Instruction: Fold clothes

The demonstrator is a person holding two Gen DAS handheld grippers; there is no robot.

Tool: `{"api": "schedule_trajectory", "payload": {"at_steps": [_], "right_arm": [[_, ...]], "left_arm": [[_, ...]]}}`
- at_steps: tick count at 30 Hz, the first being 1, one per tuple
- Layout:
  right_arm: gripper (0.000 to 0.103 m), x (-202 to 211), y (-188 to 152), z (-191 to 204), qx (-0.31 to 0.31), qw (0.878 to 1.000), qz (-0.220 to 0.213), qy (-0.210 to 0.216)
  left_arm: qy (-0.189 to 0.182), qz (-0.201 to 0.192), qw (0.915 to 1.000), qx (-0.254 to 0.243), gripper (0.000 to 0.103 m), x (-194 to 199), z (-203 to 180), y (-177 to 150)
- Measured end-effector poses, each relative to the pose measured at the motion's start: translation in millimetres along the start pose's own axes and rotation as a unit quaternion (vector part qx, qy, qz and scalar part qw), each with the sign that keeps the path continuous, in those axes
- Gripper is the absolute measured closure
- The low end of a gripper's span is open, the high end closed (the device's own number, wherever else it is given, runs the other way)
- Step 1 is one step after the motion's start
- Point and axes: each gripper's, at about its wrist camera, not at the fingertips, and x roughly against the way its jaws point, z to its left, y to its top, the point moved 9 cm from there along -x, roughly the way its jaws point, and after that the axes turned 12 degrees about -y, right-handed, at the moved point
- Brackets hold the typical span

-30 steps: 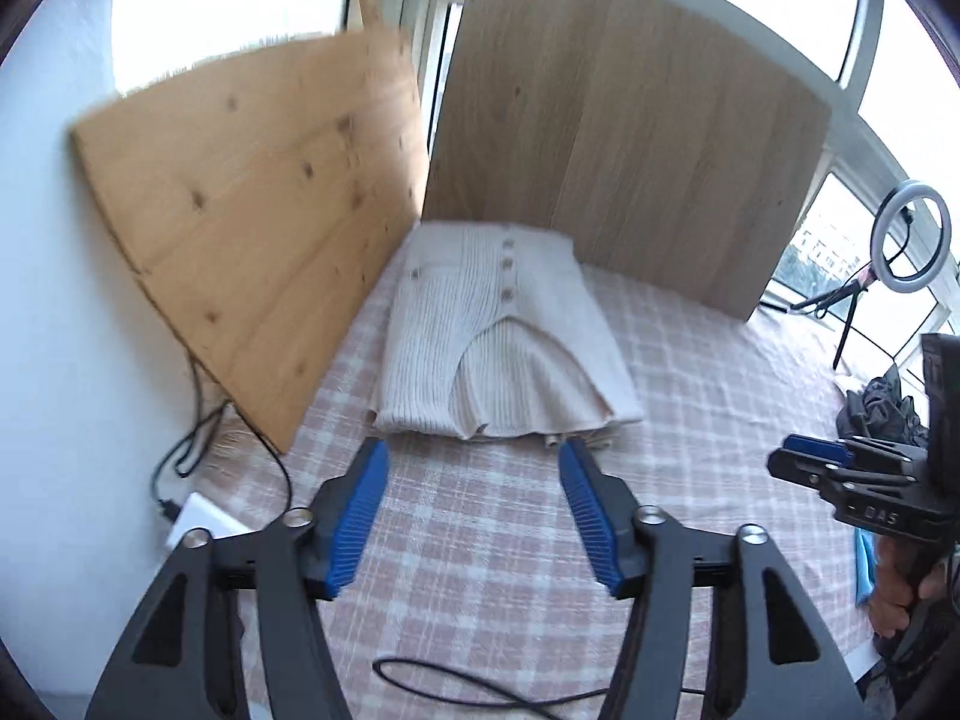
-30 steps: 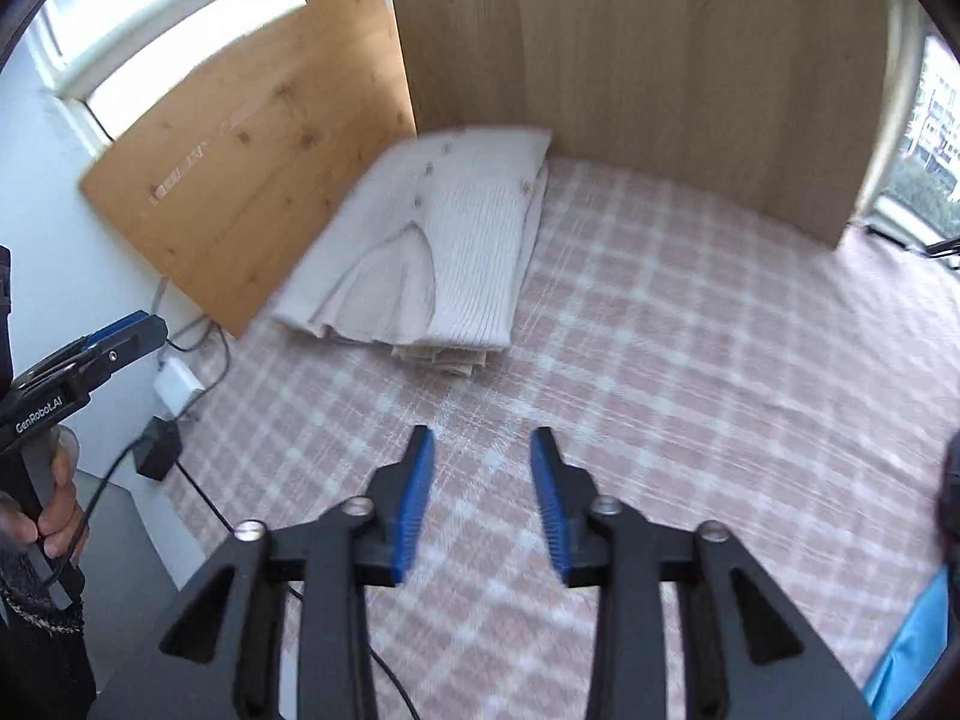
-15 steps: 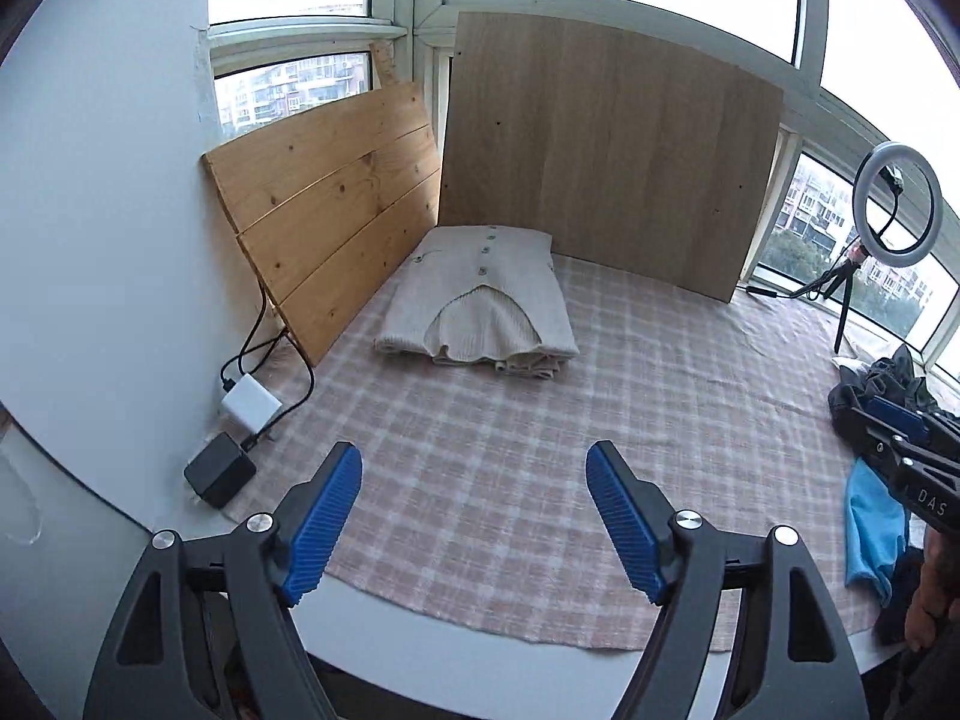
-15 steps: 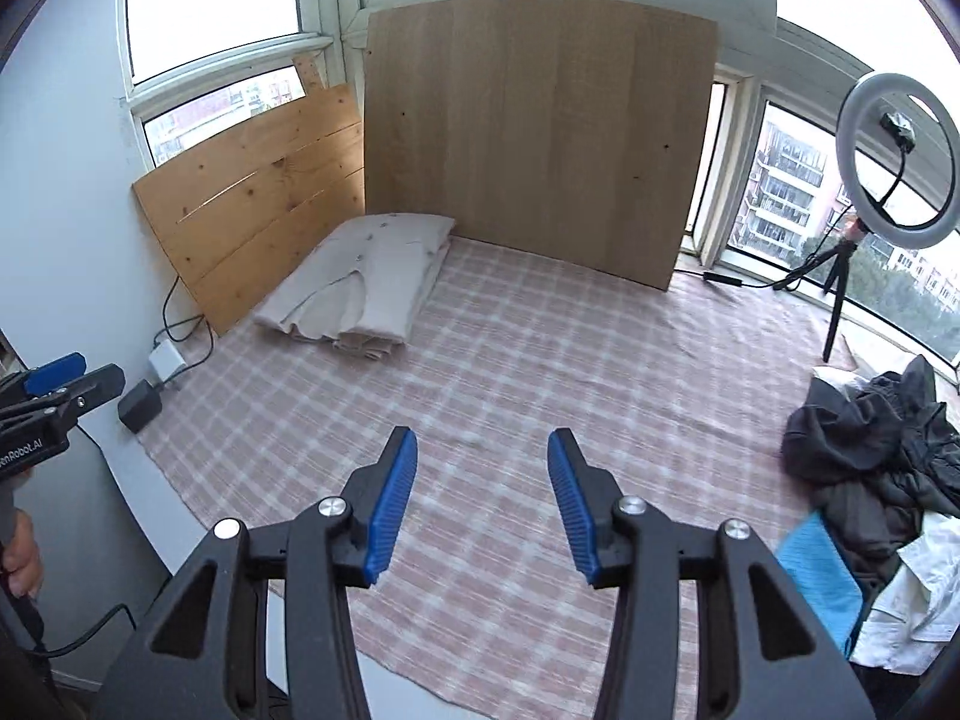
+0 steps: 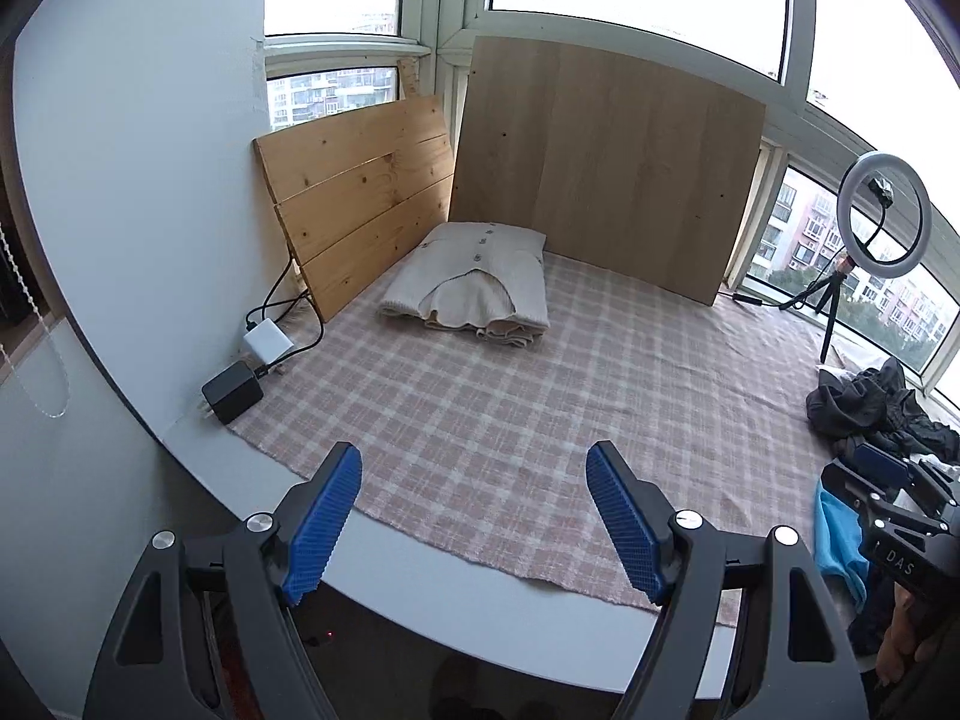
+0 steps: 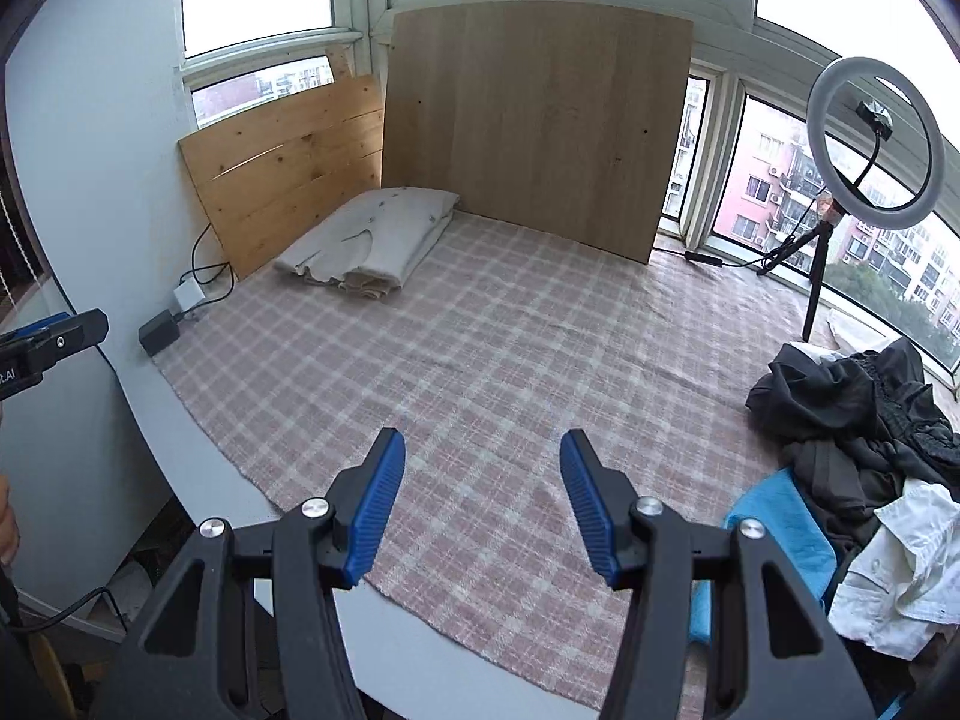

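Note:
A folded cream knit cardigan (image 5: pixel 474 288) lies at the far left corner of the pink checked cloth (image 5: pixel 540 408), against the wooden boards; it also shows in the right wrist view (image 6: pixel 372 240). A heap of unfolded clothes, black, white and blue (image 6: pixel 864 468), lies at the right edge of the table. My left gripper (image 5: pixel 474 516) is open and empty above the table's near edge. My right gripper (image 6: pixel 483 498) is open and empty, also over the near edge, left of the heap.
Two wooden boards (image 5: pixel 600 162) lean against the windows at the back. A white adapter (image 5: pixel 267 343) and a black one (image 5: pixel 231 391) with cables lie at the left edge. A ring light on a tripod (image 6: pixel 864 138) stands at the back right.
Both grippers have pulled back from the folded cardigan to the near edge of the table and have opened wider. The cardigan stays folded in its corner.

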Motion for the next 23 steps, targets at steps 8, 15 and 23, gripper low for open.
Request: {"api": "schedule_trajectory", "payload": {"at_steps": [8, 15, 23], "right_arm": [[0.050, 10, -12, -9, 0.006, 1.000, -0.004, 0.015], [0.050, 12, -16, -17, 0.006, 1.000, -0.004, 0.023], [0.050, 9, -16, -22, 0.001, 1.000, -0.003, 0.029]], "left_arm": [[0.014, -0.004, 0.9999, 0.006, 0.027, 11, -11, -9], [0.018, -0.014, 0.9997, 0.000, 0.027, 16, -21, -7], [0.023, -0.019, 0.9994, -0.015, 0.027, 18, -33, -3]]}}
